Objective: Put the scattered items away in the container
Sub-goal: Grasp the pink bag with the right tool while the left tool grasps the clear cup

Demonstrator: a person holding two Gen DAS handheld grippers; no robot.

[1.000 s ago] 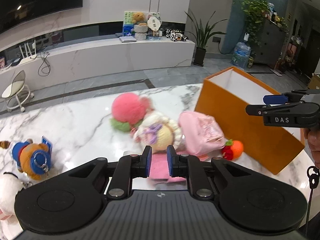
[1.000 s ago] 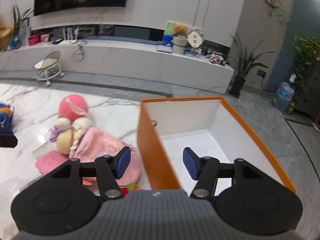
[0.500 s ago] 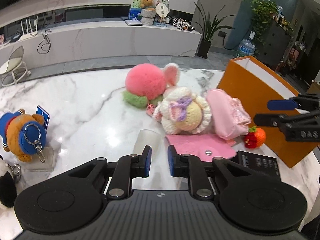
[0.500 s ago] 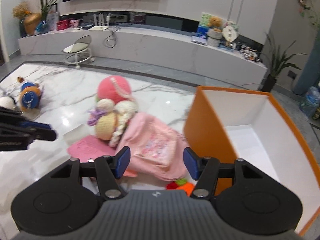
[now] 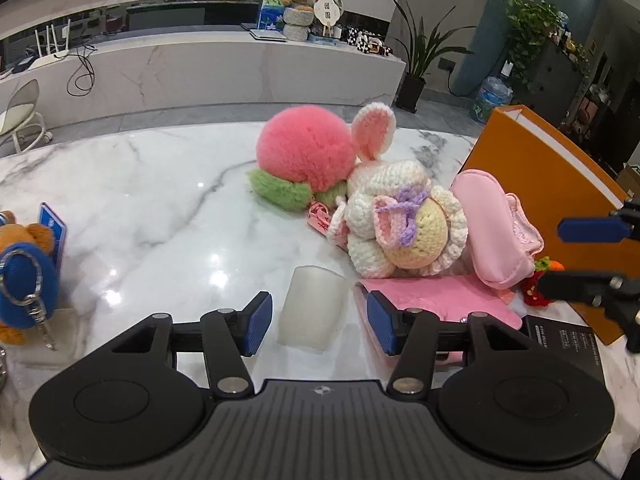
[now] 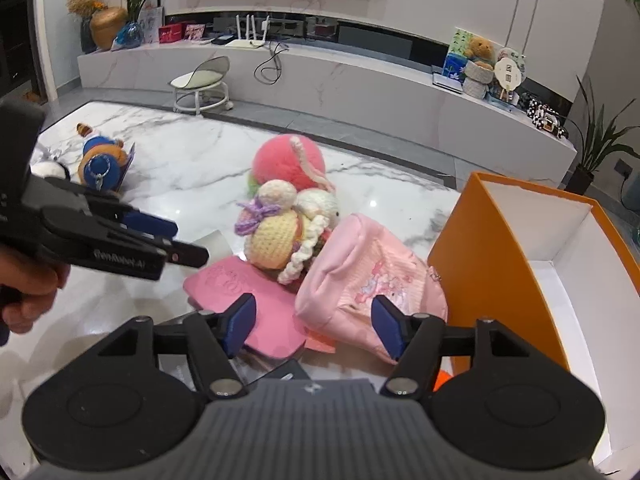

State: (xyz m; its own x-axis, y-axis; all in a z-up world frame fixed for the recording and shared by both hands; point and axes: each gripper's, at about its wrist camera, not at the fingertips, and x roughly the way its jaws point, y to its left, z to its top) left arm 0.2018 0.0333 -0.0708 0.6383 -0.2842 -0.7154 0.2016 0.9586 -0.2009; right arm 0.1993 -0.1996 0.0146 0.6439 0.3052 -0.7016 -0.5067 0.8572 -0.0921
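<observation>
We hold our left gripper [image 5: 319, 323] low over the marble table [image 5: 152, 216], its jaws opening on either side of a frosted cup [image 5: 312, 309] that lies just ahead; the pads do not touch it, so nothing is gripped yet. We judge the spread is meant to clear the cup's width before closing in.

Our right gripper [image 6: 314, 325] also has its jaws opening, with the pink pouch [image 6: 372, 280] lying between and beyond them, unpressed. That pouch leans against the outer wall of the orange box [image 6: 480, 256], the container, which stands open at the right with a white inside where no item shows, though part of it is out of view.

The rest is still scattered: a crocheted doll [image 5: 404, 228] against a pink pompom toy [image 5: 306, 152], a flat pink wallet [image 5: 436, 296] under them, a small red and orange charm [image 5: 542, 280] by the box, and a bear keychain [image 5: 22, 280] well apart at the left edge.
</observation>
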